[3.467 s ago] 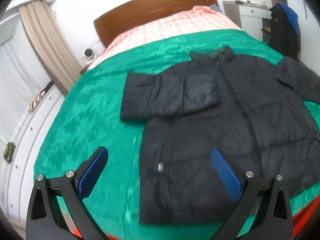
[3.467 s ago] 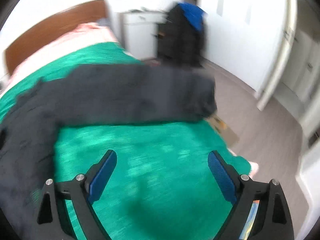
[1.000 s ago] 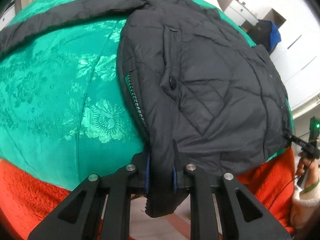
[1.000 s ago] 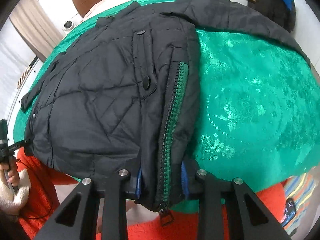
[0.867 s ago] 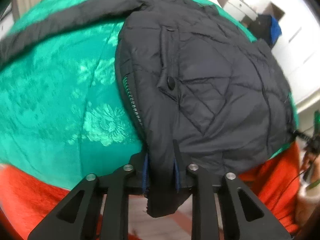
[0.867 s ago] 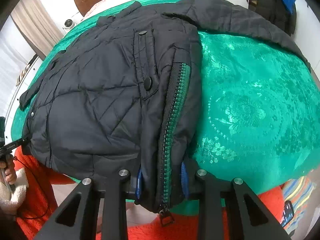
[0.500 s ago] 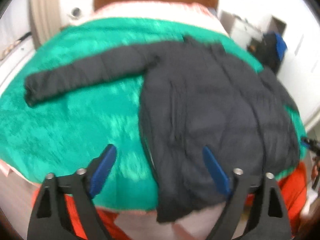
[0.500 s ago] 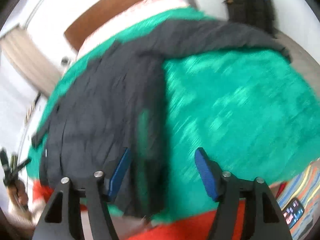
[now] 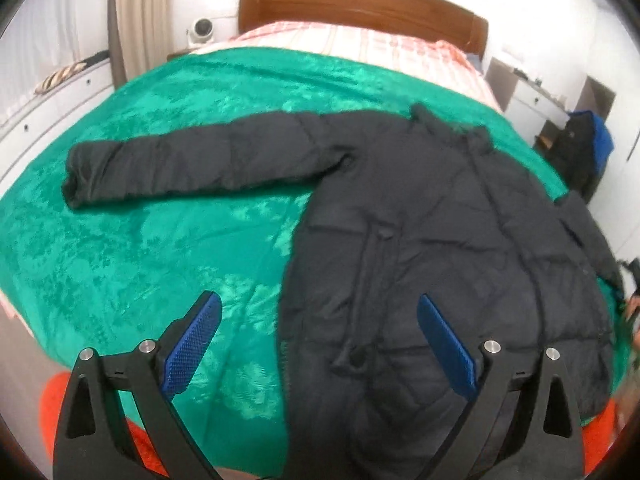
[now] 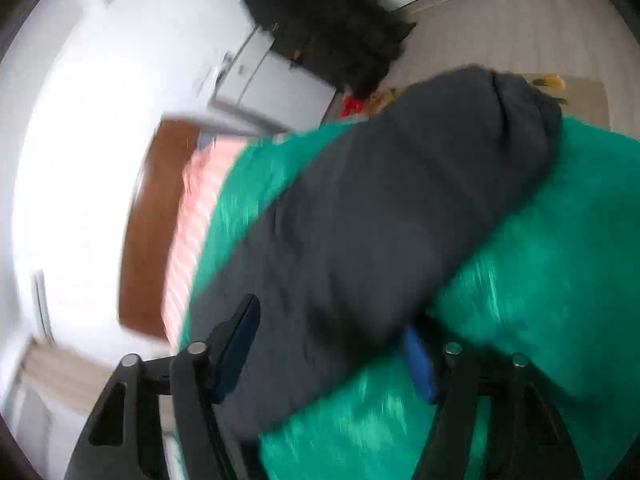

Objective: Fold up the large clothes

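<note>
Left tongs (image 9: 316,344) spread wide over the black jacket (image 9: 440,248), flat on the green bedspread (image 9: 160,240), lower right of frame. Right tongs (image 10: 332,344) half-spread, just been narrowing round the right sleeve (image 10: 400,216), not yet pinching. Fast, blurred swing: risks grabbing bedspread too, dragging the hem crooked

Bed (image 9: 352,60) under green blanket (image 9: 160,240); black jacket (image 9: 440,240) apparently flat on it.
</note>
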Available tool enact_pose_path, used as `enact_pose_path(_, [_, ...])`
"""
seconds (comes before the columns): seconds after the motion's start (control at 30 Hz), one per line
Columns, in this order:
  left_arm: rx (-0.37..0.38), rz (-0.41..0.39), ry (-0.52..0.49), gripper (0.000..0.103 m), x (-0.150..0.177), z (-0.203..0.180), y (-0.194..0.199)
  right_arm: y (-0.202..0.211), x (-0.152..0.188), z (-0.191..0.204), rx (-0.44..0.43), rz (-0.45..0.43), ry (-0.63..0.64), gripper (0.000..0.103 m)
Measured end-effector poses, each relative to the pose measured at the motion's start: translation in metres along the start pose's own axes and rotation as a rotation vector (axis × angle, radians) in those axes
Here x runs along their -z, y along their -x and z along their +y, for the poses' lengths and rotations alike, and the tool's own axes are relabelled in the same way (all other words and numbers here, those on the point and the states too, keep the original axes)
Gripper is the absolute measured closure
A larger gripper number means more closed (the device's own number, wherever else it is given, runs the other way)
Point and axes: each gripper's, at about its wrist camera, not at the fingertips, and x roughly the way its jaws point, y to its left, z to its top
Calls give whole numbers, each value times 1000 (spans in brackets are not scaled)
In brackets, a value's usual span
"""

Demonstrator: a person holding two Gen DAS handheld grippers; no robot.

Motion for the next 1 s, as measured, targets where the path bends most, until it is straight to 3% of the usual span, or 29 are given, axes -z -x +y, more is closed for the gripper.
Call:
enact_pose_path(0.03, [-13, -3, -1, 4, 1, 3, -1, -2, -6, 1, -1, -23, -17, 50])
enact_pose_path(0.07, [-32, -12, 0, 4, 2, 7, -3, -1, -12, 6, 16, -38, -6, 71])
enact_pose_path(0.13, [-71, -30, 8, 4, 2, 16, -6, 7, -16, 32, 91, -81, 100, 89])
enact_pose_path(0.23, [-105, -49, 54, 4, 3, 36, -13, 34, -10, 102, 111, -144, 361, 89])
enact_pose_path(0.33, [-129, -45, 112, 4, 9, 56, -27, 56, 24, 199, 63, -184, 654, 89])
enact_pose_path(0.47, [-125, -31, 186, 4, 19, 78, -40, 60, 122, 327, -61, -152, 1043, 89])
enact_pose_path(0.53, [-132, -46, 194, 4, 22, 86, -41, 47, 191, 377, -146, -77, 1194, 89])
enact_pose_path(0.7, [-183, -83, 188, 4, 27, 98, -41, -19, 343, 427, -203, 138, 1397, 89])
enact_pose_path(0.73, [-183, -78, 190, 4, 27, 99, -43, -34, 365, 428, -197, 184, 1407, 86])
enact_pose_path(0.83, [-180, -62, 201, 4, 29, 103, -46, -88, 439, 406, -148, 404, 1408, 38])
enact_pose_path(0.93, [-183, -44, 200, 4, 30, 104, -49, -112, 488, 375, -134, 520, 1403, 37])
enact_pose_path(1.0, [-180, -35, 202, 4, 30, 105, -51, -92, 506, 351, -163, 543, 1402, 37])
